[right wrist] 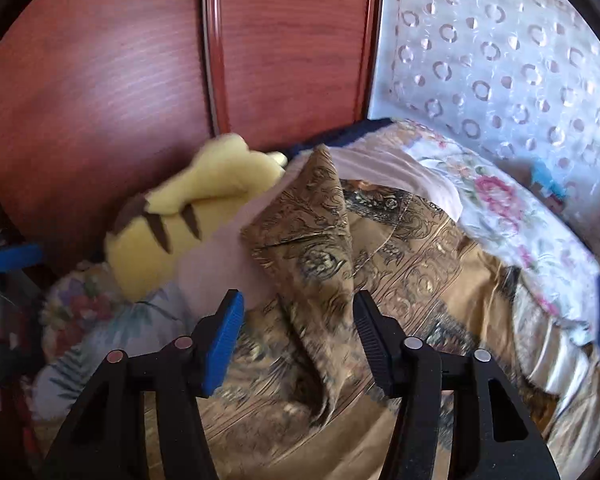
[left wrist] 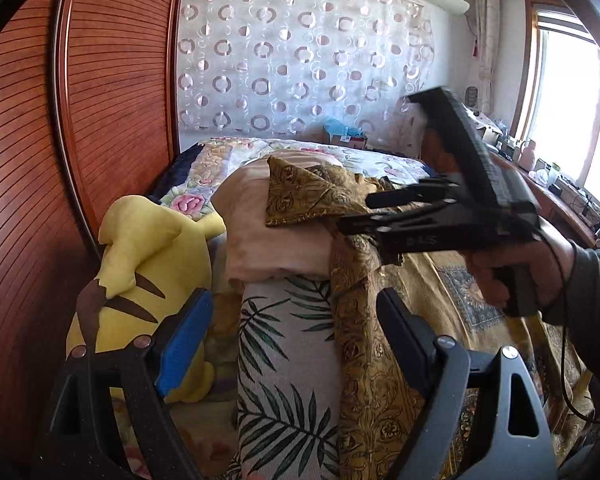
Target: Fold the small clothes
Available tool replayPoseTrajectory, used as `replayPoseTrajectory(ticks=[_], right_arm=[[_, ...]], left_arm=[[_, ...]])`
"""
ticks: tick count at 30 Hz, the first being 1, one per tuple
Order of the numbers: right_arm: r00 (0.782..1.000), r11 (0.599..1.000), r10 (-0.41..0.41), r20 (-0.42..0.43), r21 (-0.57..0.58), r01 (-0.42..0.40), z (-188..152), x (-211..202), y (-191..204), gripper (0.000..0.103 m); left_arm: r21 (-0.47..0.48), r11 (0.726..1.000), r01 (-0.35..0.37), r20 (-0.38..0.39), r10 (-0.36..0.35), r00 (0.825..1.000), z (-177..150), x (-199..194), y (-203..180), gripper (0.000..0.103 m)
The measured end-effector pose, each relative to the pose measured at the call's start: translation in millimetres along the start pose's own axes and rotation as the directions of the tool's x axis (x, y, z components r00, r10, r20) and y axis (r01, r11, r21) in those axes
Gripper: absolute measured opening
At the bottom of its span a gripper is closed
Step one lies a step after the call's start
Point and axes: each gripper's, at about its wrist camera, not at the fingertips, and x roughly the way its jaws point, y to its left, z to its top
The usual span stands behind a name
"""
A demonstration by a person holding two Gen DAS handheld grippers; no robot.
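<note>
Gold cloth with a dark scrollwork print (right wrist: 320,220) sits dead ahead of the right claw (right wrist: 298,340), and that is the relation that counts. Seen from the right wrist camera, its folded point rises up and away between the two spread fingers, the blue pad (right wrist: 224,344) to one side and the black ribbed pad (right wrist: 374,344) to the other, neither touching fabric as far as the blurred frame lets anyone judge. The cloth's long axis runs almost straight along the claw's line of sight, from the near hem under the fingers to the tip resting on the pale pink folded bedding (right wrist: 220,260).

Over on the left wrist camera the same gold cloth (left wrist: 308,196) drapes over the pink bedding and hangs down beside a leaf-print cushion (left wrist: 284,360). The left claw (left wrist: 294,340) is spread wide too, holding nothing, and the hanging strip of cloth falls just inside its black finger (left wrist: 404,336). The right claw (left wrist: 380,208) shows side-on there, gripped by the person's hand (left wrist: 512,272), its tips right at the cloth's edge; whether they touch cannot be told from this side.

Judgement call: the right claw is the nearer one to the folded point, the left nearer to the hanging tail. A yellow plush toy with brown stripes (left wrist: 148,280) sits off to the left against the wooden wardrobe (left wrist: 60,140), clear of both.
</note>
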Motion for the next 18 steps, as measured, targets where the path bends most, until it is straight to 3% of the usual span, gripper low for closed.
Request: replayPoseTrajectory(ticks=[1, 2, 3, 5, 12, 14, 18], right_arm=[[1.0, 1.0, -0.014, -0.013, -0.012, 0.014, 2.2, 7.3, 0.1, 0.049], [0.999, 1.0, -0.024, -0.024, -0.018, 0.023, 3.9, 12.5, -1.2, 0.04], [0.999, 0.999, -0.033, -0.035, -0.016, 0.032, 4.7, 17.4, -3.7, 0.024], [0.999, 1.0, -0.012, -0.044, -0.012, 0.012, 9.4, 25.0, -4.7, 0.01], [0.984, 0.992, 0.124, 0.127, 0.015, -0.127, 27.3, -17.2, -15.4, 0.007], [0.981, 0.995, 0.091, 0.171, 0.027, -0.097, 31.1, -28.3, -24.5, 0.007], [0.984, 0.989, 0.036, 0.177, 0.136, -0.061, 23.8, -38.7, -64.1, 0.007]], left_arm=[[0.005, 1.0, 0.002, -0.001, -0.002, 1.0, -1.2, 0.1, -0.7, 0.084], [0.006, 1.0, 0.003, -0.001, -0.003, 1.0, -1.8, 0.3, -1.2, 0.084], [0.006, 1.0, 0.008, -0.002, -0.008, 1.0, -2.0, 0.9, -1.7, 0.084], [-0.001, 1.0, 0.017, 0.001, -0.017, 1.0, -3.1, 0.5, -1.8, 0.084], [-0.001, 1.0, 0.029, -0.001, -0.029, 1.0, -5.4, 1.0, -5.0, 0.084], [0.006, 1.0, 0.03, -0.001, -0.03, 1.0, -4.3, 0.8, -8.5, 0.084], [0.025, 0.999, 0.034, 0.004, -0.035, 0.999, -0.3, -1.2, -16.3, 0.084]])
